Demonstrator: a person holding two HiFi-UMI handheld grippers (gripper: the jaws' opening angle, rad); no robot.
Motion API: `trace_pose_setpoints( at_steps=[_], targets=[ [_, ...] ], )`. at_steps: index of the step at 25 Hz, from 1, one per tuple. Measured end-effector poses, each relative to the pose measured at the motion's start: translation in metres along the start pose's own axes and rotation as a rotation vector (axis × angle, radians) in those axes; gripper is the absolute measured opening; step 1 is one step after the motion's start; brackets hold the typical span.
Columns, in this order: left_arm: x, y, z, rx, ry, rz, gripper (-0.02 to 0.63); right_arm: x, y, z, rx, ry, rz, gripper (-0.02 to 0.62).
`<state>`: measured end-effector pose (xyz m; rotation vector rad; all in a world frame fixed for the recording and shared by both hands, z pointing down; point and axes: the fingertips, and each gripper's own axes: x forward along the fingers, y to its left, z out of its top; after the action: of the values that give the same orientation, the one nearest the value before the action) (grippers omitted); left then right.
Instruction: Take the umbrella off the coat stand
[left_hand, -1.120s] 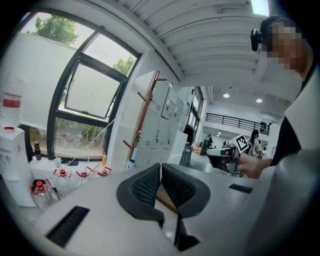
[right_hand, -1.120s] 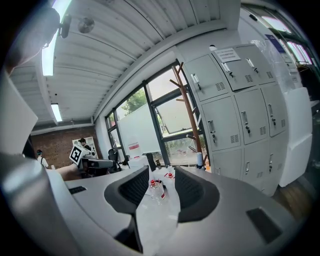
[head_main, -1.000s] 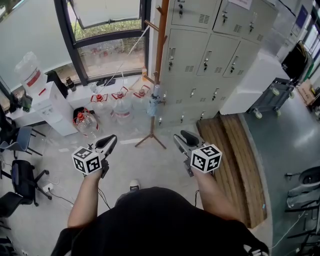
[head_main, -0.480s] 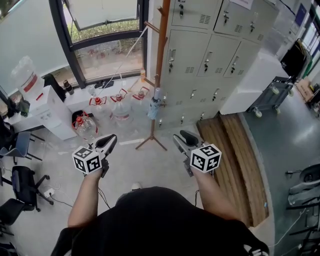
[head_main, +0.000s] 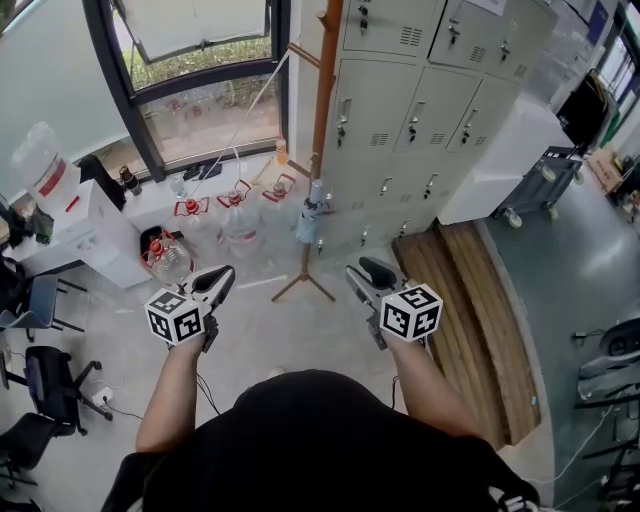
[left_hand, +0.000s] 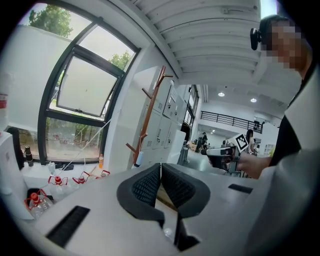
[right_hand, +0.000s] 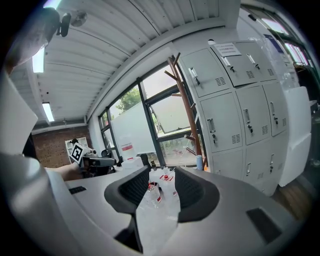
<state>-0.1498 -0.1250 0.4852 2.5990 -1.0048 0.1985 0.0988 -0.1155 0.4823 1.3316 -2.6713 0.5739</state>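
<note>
A tall wooden coat stand (head_main: 319, 140) rises in front of the grey lockers, and its legs spread on the floor. A small pale-blue folded umbrella (head_main: 309, 214) hangs low on the pole. It also shows in the left gripper view (left_hand: 138, 158) and the right gripper view (right_hand: 199, 162). My left gripper (head_main: 218, 284) is held at waist height, well short of the stand, with its pads (left_hand: 150, 186) pressed together on nothing. My right gripper (head_main: 366, 280) hovers beside it, open and empty, and water bottles show through its gap (right_hand: 162, 192).
Several large water bottles (head_main: 226, 216) crowd the floor left of the stand, under the window (head_main: 200, 90). Grey lockers (head_main: 420, 110) stand behind it. A wooden platform (head_main: 470, 320) lies to the right. A white cabinet (head_main: 92, 226) and office chairs (head_main: 40, 370) are at the left.
The head view has drifted slightly, so the room has shifted a little in frame. Both grippers keep the same pose and spacing.
</note>
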Motion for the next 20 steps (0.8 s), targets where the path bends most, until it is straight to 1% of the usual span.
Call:
trace_pose_setpoints(
  at_steps=[8,15,20],
  targets=[
    [0.000,0.036,0.025,0.023,-0.002,-0.037,0.029,0.029,0.004,0.020,-0.010,-0.012,-0.041,0.176],
    [-0.009,0.080,0.038,0.022,-0.003,-0.068,0.029,0.070,0.018,0.030,-0.008,-0.022,-0.065,0.176],
    [-0.009,0.100,0.043,0.023,-0.005,-0.095,0.029,0.088,0.022,0.031,-0.001,-0.028,-0.095,0.176]
  ],
)
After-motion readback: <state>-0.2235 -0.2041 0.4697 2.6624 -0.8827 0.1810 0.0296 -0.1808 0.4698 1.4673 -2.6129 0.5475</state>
